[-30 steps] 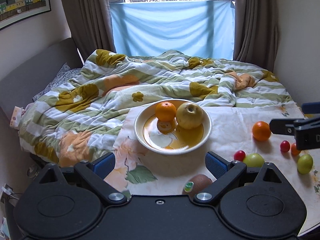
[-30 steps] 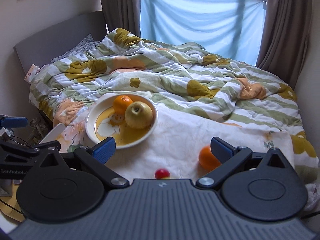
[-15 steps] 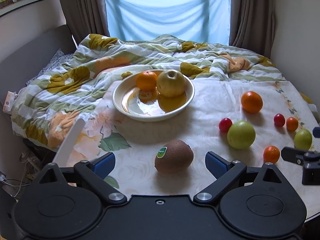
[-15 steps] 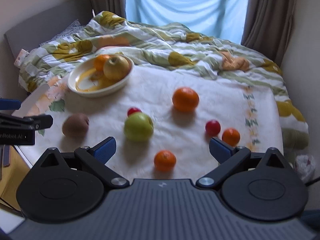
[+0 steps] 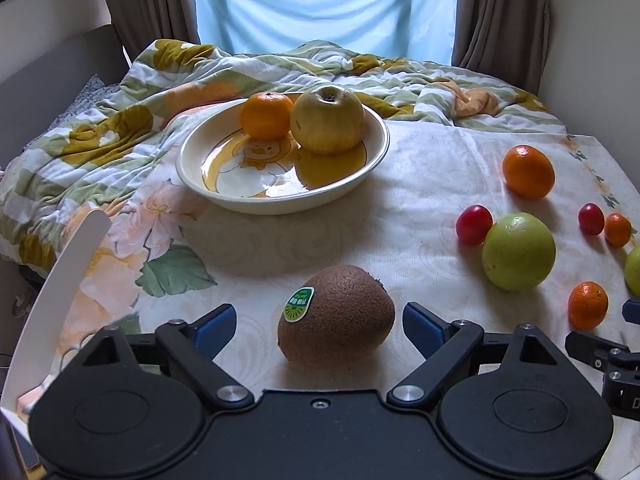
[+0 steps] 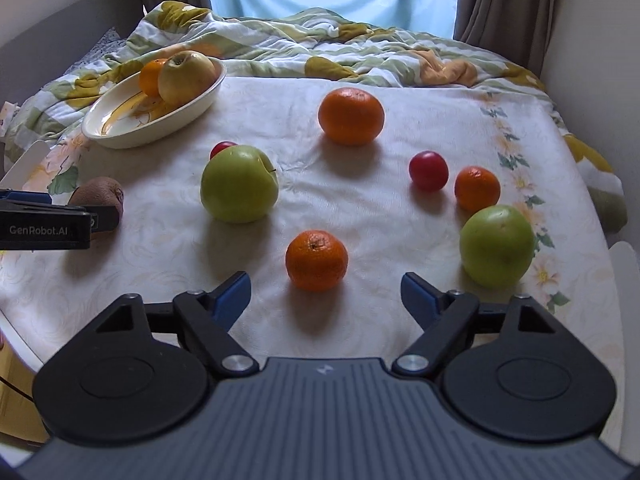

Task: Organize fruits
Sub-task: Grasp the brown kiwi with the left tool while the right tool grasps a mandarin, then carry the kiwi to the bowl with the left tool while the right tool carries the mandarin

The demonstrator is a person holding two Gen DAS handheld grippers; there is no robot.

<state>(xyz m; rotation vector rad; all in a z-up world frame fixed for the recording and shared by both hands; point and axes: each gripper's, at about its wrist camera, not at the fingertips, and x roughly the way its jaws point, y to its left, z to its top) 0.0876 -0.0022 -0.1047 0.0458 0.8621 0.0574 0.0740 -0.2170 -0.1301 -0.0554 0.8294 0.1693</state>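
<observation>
Left gripper (image 5: 319,326) jaws spread wide, blue pads either side of fuzzy brown kiwi with green sticker (image 5: 336,316), not touching it; kiwi sits on cream floral tablecloth (image 5: 420,184). Right gripper (image 6: 326,292) also spread wide, small orange mandarin (image 6: 316,260) just ahead between its blue fingertips (image 6: 234,294), no contact. Beyond left gripper: cream shallow bowl with yellow cartoon print (image 5: 208,188) holding an orange tangerine (image 5: 267,115) touching a yellow-green apple (image 5: 327,119). On cloth right of bowl: large green apple (image 6: 239,184) with red cherry tomato (image 6: 223,148) touching behind it, big orange (image 6: 351,116) farther back, second red cherry tomato (image 6: 428,170) just beside small orange kumquat-sized citrus (image 6: 477,189), another green apple (image 6: 497,246) near right edge. Rumpled green-yellow floral quilt (image 6: 360,52) behind table.
</observation>
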